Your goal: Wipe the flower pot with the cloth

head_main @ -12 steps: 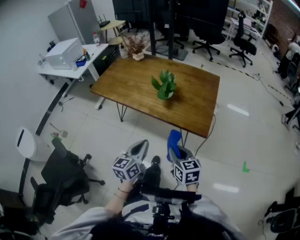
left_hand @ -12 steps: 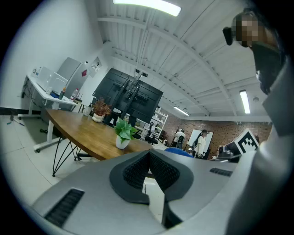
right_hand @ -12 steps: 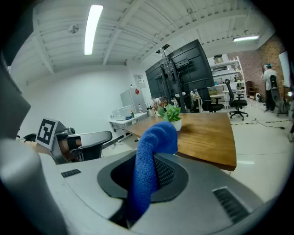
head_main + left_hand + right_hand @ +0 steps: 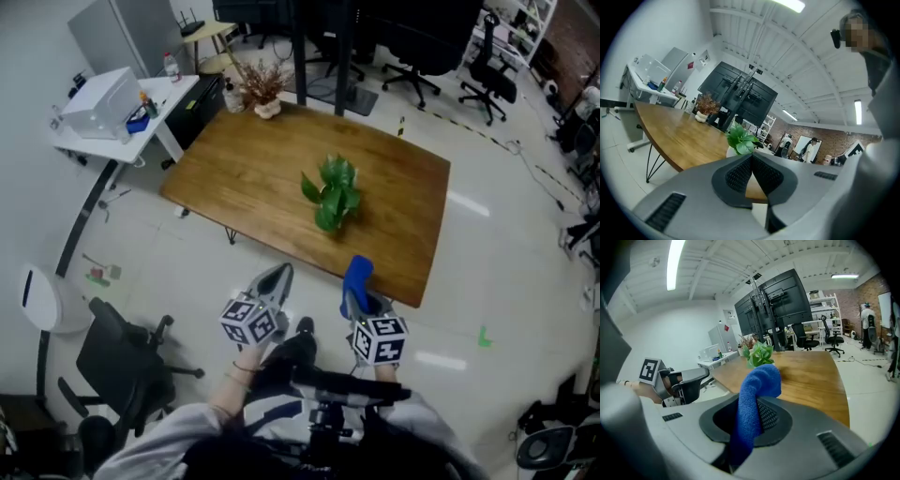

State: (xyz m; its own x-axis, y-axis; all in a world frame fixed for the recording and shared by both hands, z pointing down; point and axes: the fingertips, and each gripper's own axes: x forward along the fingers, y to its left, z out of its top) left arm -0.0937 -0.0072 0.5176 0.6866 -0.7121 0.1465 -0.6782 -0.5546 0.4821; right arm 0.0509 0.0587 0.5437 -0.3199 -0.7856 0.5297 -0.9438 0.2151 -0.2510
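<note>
Cloth [image 4: 757, 380] between right gripper's [image 4: 359, 298] jaws

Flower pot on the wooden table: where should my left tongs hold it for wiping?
Probably the white round flower pot's bare wall below the green leaves, approached level from the near side with the left tongs opened; foliage overhangs its top.

wooden table [image 4: 253, 169], office chairs [image 4: 127, 361], tiled floor [image 4: 506, 272]
</note>
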